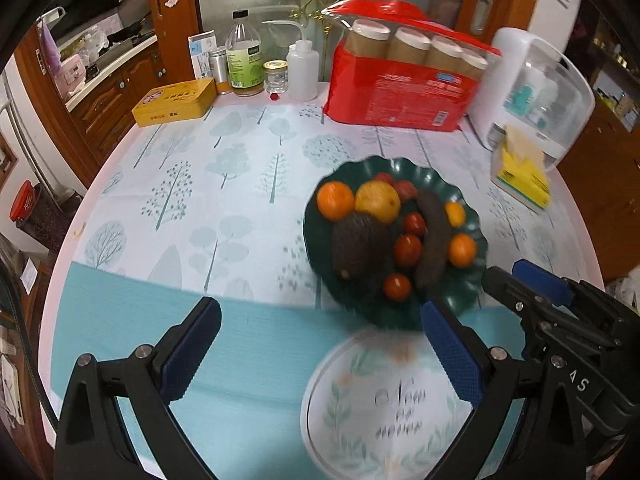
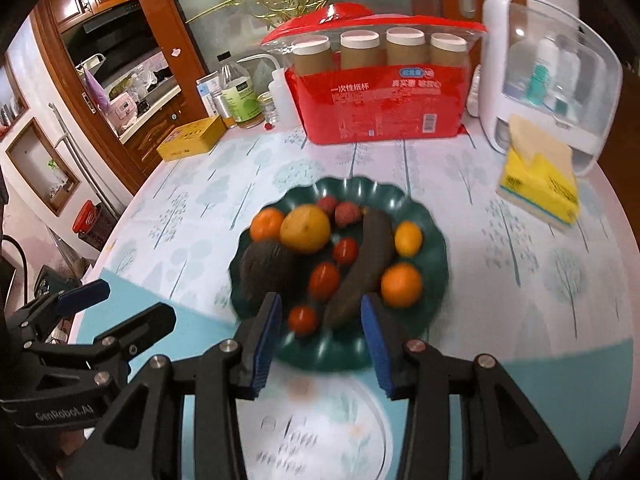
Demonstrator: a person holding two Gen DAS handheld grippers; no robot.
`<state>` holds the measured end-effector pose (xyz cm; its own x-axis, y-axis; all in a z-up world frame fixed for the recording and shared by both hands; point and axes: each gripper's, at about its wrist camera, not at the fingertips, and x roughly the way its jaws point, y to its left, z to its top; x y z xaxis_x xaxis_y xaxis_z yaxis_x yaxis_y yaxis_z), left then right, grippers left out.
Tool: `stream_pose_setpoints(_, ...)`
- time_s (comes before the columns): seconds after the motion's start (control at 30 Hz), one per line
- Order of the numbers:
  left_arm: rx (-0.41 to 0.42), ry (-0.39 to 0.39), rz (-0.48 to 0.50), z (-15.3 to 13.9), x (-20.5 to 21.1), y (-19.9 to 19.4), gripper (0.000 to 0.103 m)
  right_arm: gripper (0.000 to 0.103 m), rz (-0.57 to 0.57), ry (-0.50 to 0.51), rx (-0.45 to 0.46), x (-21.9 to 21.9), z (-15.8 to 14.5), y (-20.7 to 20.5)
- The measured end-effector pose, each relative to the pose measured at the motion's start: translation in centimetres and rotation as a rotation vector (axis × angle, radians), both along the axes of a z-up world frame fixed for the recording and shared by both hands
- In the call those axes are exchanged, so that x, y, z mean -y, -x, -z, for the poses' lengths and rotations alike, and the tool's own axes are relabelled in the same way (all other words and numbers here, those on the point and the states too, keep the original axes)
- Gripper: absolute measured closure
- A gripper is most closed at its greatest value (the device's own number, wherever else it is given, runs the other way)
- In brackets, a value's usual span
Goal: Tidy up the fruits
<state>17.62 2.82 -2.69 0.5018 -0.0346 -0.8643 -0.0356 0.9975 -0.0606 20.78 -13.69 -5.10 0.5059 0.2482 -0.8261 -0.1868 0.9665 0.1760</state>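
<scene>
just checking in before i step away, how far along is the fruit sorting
Nothing looks sorted yet. All the fruit, including the avocado, dark banana and oranges, sits on the green plate. The white plate nearer the camera holds nothing. Left gripper and right gripper hang above with jaws apart, holding nothing. All the moving is left.

Mixed fruits (image 2: 320, 256) on green plate (image 2: 432, 240)

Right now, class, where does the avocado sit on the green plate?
In both wrist views the avocado lies at the left side of the green plate, just below the orange and the large yellow fruit, left of the cherry tomatoes.
</scene>
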Motion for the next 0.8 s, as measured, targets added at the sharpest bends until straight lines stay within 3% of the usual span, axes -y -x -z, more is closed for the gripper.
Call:
stream_pose_setpoints(0.5, 0.058, -0.014, 0.024, -4.1, -0.6, 12.7, 0.003, 0.06, 0.061, 0.0, 0.005, 0.4, -3.9, 13.5)
stream_pose_setpoints(0.57, 0.062, -0.012, 0.017, -4.4, -0.6, 13.6, 0.003, 0.052, 0.073, 0.003, 0.02, 0.5, -4.7, 14.8)
stream_pose_setpoints(0.8, 0.071, -0.018, 0.026, -5.2, -0.2, 15.6, 0.003, 0.045, 0.09, 0.027, 0.053, 0.3, -6.5, 17.7)
